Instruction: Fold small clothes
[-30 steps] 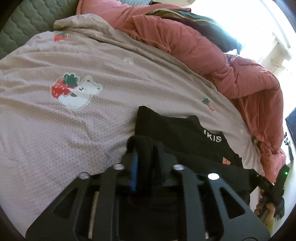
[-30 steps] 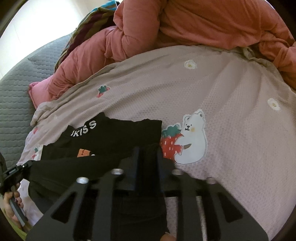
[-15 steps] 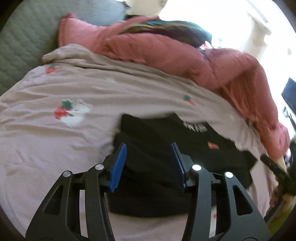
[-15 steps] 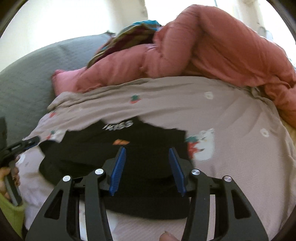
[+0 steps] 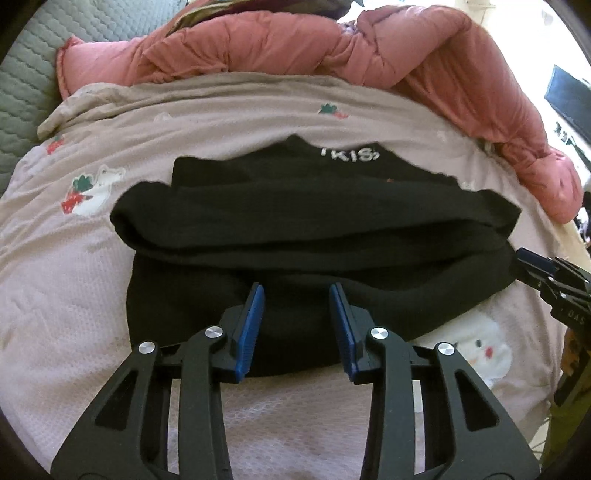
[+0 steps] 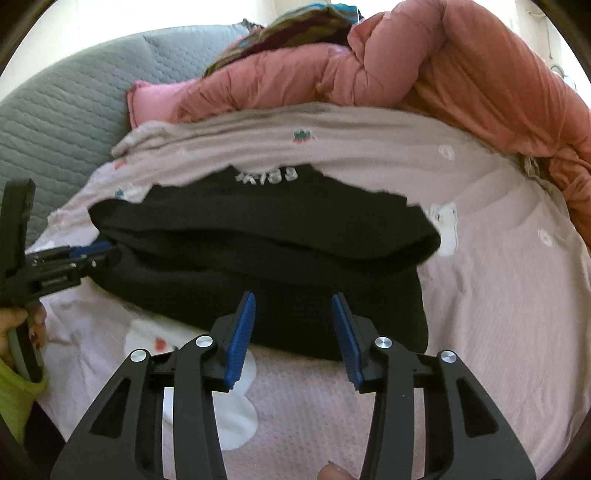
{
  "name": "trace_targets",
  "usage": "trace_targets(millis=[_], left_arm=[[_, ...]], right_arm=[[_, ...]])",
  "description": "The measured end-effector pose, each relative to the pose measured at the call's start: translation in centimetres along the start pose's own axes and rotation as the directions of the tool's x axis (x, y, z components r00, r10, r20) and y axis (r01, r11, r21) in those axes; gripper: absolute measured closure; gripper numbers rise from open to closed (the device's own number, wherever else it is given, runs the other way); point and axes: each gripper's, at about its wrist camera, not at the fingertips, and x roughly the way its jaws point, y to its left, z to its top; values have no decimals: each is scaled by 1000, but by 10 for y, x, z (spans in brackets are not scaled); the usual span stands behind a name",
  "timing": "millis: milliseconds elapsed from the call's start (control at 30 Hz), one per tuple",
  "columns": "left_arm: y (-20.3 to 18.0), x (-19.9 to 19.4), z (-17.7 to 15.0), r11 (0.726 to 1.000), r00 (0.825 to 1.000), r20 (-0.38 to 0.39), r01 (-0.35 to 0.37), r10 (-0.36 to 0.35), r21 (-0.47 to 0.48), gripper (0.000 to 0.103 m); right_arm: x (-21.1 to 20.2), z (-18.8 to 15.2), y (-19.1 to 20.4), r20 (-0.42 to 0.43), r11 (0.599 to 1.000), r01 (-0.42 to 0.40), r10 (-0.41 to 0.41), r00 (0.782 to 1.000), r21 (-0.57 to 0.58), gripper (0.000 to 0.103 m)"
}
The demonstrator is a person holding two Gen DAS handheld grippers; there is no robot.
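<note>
A small black garment (image 5: 314,221) with white lettering near its far edge lies folded over on the pinkish bedspread (image 5: 92,295). My left gripper (image 5: 297,321) hovers over the garment's near edge. Its blue pads stand apart and are closing, and they press on nothing. In the right wrist view the same garment (image 6: 258,236) lies ahead of my right gripper (image 6: 293,321). Its jaws are apart and closing too, with only the cloth's near hem behind them. Each gripper shows in the other's view, the right gripper (image 5: 528,262) and the left gripper (image 6: 99,251), at the garment's two ends.
A bulky pink duvet (image 5: 295,48) is heaped along the far side of the bed, with striped cloth (image 6: 288,29) on top. A grey quilted headboard (image 6: 66,110) rises at the far left. A hand in a green sleeve (image 6: 14,332) holds the left gripper.
Both grippers were shut on black cloth a second ago. They have let go, opened and drawn back. The garment now lies folded, and both views have rolled level.
</note>
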Motion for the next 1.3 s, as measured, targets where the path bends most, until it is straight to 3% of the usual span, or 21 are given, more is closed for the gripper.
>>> trace_targets(millis=[133, 333, 700, 1000, 1167, 1300], left_arm=[[0, 8, 0, 999, 999, -11, -46, 46, 29, 74], [1, 12, 5, 997, 998, 6, -58, 58, 54, 74], [22, 9, 27, 1000, 998, 67, -19, 20, -12, 67], [63, 29, 54, 985, 997, 50, -49, 58, -164, 64], [89, 40, 71, 938, 996, 64, -29, 55, -346, 64], [110, 42, 74, 907, 993, 100, -9, 56, -422, 64]], right_arm=[[14, 1, -4, -18, 999, 38, -38, 999, -3, 62], [33, 19, -14, -23, 998, 65, -64, 998, 12, 62], [62, 70, -36, -19, 997, 45, -44, 999, 70, 62], [93, 107, -56, -50, 987, 68, -61, 997, 146, 62], [107, 114, -72, -74, 970, 97, -83, 994, 223, 62], [111, 115, -78, -84, 962, 124, -106, 991, 245, 62]])
